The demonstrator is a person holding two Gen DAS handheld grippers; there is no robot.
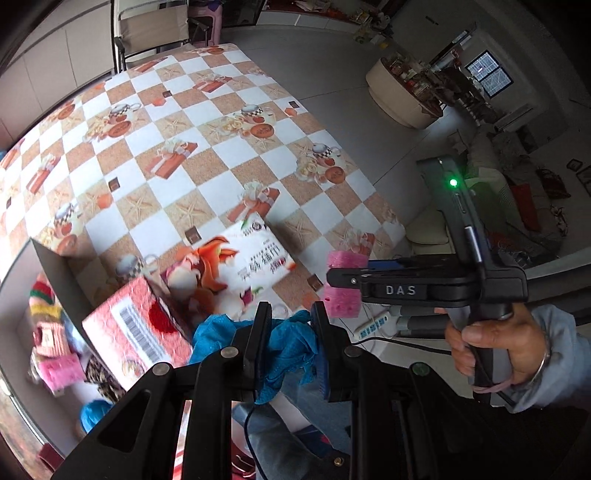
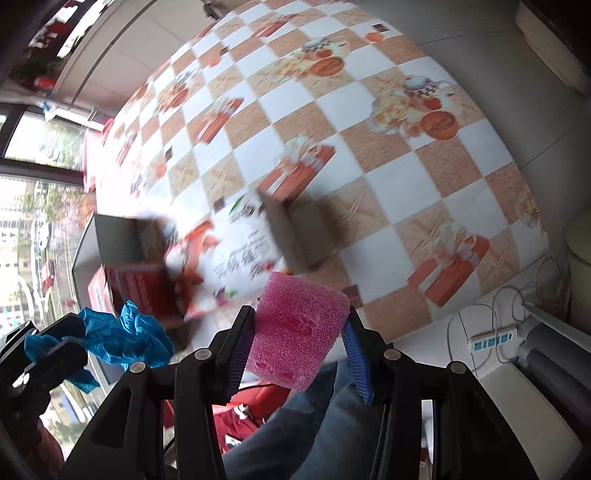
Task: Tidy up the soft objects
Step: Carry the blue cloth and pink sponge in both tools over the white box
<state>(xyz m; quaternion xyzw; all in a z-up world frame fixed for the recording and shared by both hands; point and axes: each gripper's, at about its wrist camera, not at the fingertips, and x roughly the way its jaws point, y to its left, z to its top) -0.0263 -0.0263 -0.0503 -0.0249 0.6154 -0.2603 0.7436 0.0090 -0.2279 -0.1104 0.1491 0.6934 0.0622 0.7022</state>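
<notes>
Gripping pink sponge [image 2: 297, 334], blue cloth [image 1: 286, 341]

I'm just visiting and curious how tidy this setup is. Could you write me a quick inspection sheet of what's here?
Surface: table with a checkered orange-and-white cloth, mostly bare.
Job's things: pink sponge; blue cloth; open cardboard box at the table's near edge, more soft items beside it.
Clutter: nothing seen on the cloth beyond the box.
Grippers: left gripper shut on the blue cloth; right gripper shut on the pink sponge, both held off the table.
Cables: power strip with loose cords on the floor.
Surroundings: folding chair, tiled floor, cluttered room beyond.
</notes>
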